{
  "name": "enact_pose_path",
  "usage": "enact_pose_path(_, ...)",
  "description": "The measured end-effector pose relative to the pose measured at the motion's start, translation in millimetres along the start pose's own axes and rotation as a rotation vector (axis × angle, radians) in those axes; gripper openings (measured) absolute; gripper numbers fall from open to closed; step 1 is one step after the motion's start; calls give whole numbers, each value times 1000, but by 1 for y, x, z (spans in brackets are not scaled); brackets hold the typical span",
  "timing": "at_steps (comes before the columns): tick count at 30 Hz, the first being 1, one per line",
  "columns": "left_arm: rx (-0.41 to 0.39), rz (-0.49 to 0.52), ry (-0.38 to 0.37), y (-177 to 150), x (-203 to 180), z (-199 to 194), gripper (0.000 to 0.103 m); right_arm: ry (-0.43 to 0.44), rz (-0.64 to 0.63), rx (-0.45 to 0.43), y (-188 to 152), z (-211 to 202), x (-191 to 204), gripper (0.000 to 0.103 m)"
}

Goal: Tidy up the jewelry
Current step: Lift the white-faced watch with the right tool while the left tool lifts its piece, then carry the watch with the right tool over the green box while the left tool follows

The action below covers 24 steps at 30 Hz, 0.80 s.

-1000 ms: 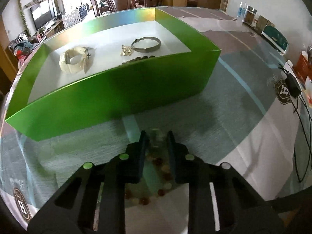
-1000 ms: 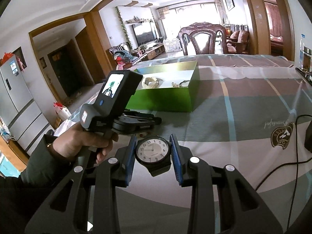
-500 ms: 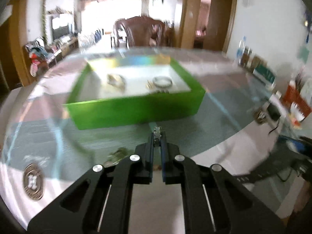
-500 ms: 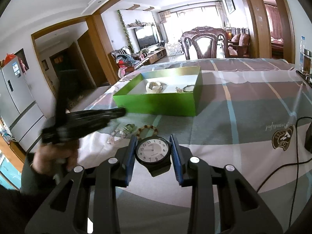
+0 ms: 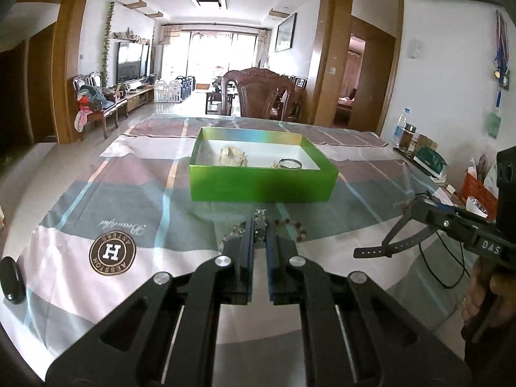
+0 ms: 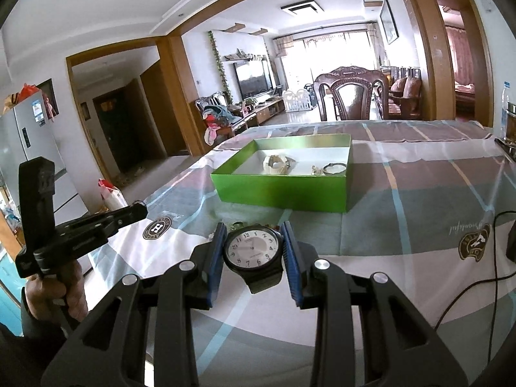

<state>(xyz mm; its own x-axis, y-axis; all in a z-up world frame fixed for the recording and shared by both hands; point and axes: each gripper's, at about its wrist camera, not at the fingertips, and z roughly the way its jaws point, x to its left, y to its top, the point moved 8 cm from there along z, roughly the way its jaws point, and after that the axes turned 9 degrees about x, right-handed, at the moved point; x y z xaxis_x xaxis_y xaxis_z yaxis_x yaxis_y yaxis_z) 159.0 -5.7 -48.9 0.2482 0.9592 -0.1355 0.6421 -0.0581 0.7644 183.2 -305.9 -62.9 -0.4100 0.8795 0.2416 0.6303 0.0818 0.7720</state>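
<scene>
A green box (image 5: 262, 187) stands open on the table, also in the right wrist view (image 6: 283, 193). It holds a cream watch (image 5: 233, 156), a silver bangle (image 5: 291, 163) and a small gold piece (image 6: 316, 170). My left gripper (image 5: 260, 225) is shut on a small clear crystal piece (image 5: 260, 216), raised above the table in front of the box. A brown bead bracelet (image 5: 295, 227) lies on the cloth under it. My right gripper (image 6: 253, 237) is shut on a black watch (image 6: 252, 250) with a white dial; its strap (image 5: 387, 248) hangs in the left wrist view.
The table has a plaid cloth (image 5: 122, 200). Black cables (image 6: 467, 293) lie at the right. Bottles and jars (image 5: 408, 132) stand at the far right edge. A wooden chair (image 5: 262, 96) is behind the table.
My left gripper has closed on the crystal piece, lifted off the table and pulled back from the box. My right gripper has kept hold of the black watch.
</scene>
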Motion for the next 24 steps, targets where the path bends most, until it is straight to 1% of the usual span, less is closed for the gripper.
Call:
enact_pose_path(10,17,-5,-19,-3,1,0,7,-31,0,3,-2,1,0,34)
enact_pose_path(24,35,1,-24,-5,0,5,7,-31,2,13,-4,6,-1,34)
